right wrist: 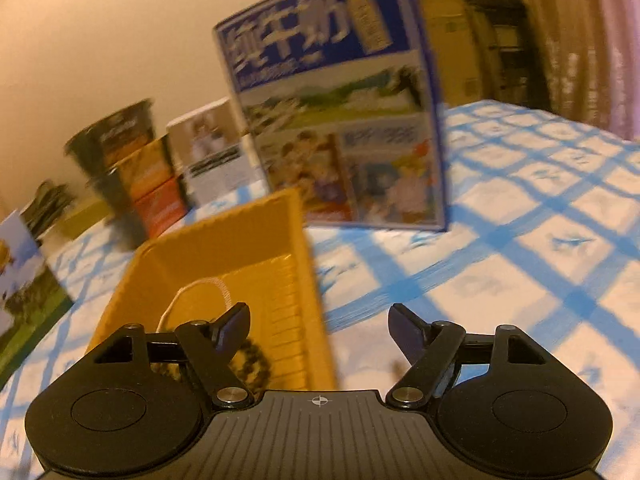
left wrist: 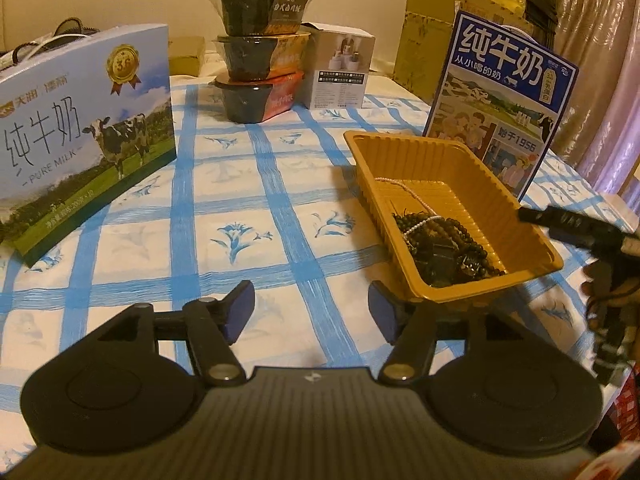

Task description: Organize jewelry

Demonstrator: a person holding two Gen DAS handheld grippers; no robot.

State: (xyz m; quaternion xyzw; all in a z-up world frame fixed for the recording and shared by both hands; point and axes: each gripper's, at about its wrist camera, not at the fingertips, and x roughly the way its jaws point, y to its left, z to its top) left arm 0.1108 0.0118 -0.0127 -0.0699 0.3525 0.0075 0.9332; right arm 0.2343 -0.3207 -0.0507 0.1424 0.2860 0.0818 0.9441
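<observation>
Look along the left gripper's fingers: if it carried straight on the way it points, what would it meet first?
Most likely the bare blue-checked tablecloth. The left gripper is open and empty, aimed down at cloth just left of the yellow tray holding the beads. Depth is uncertain, so the tray's near corner might be brushed.

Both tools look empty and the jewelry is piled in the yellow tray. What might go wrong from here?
1. The pearl strand lies across the dark bead bracelets; lifting one may drag the others along.
2. The yellow tray looks light, so a snagged pull might shift or tip it.
3. The right tool hangs over the tray's edge beside the upright blue milk carton; a wide swing might topple the carton.
</observation>
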